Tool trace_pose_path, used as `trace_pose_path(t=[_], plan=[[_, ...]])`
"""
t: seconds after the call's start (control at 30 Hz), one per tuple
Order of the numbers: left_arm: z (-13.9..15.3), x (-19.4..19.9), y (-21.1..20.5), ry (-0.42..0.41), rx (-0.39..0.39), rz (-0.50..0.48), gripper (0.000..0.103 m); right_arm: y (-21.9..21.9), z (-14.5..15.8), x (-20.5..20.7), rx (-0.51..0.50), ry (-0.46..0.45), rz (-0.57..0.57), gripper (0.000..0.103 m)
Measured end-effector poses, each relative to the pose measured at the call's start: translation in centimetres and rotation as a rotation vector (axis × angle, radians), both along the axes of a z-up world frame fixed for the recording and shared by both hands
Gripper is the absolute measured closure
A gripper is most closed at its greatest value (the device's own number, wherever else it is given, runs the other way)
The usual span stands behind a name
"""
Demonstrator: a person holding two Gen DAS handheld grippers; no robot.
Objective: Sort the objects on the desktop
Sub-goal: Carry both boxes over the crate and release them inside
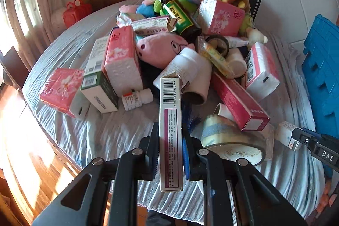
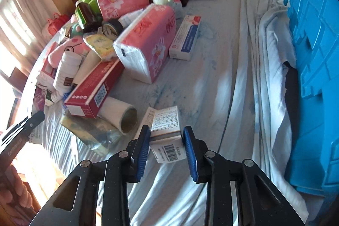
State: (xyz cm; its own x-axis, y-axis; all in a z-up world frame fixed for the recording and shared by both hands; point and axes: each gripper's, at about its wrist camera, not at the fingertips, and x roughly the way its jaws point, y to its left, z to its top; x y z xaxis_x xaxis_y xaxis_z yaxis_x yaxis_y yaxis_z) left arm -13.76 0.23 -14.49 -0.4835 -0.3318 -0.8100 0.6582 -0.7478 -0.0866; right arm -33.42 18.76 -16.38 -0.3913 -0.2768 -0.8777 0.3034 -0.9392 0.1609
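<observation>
Left gripper (image 1: 170, 154) pinches a long narrow barcoded box (image 1: 171, 132) upright between its pads, lifted above the cloth-covered table (image 1: 118, 132). Right gripper (image 2: 166, 151) clamps a small white box (image 2: 166, 130) (barcode end toward camera) low over the cloth, just beside a paper roll (image 2: 125, 118).

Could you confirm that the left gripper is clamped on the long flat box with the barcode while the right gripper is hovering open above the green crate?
Nearly: the crate is blue, not green, as the right wrist view shows. The rest stands only in part: the left gripper is clamped on the long flat box, but the right gripper is closed on a small white box.
</observation>
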Motion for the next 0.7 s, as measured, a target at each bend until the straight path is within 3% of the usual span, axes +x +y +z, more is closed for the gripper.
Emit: trace_pose_path(t=[0.3, 0.7], plan=[[6.0, -1.3, 2.9, 0.096, -0.09, -0.107, 0.085, -0.9, 6.6, 0.1, -0.032, 0.161, 0.024, 0.072], [14.7, -6.9, 8.0, 0.253, -0.169, -0.299, 0.085, 2.3, 22.1, 1.4, -0.069, 0.509, -0.031, 0.073]])
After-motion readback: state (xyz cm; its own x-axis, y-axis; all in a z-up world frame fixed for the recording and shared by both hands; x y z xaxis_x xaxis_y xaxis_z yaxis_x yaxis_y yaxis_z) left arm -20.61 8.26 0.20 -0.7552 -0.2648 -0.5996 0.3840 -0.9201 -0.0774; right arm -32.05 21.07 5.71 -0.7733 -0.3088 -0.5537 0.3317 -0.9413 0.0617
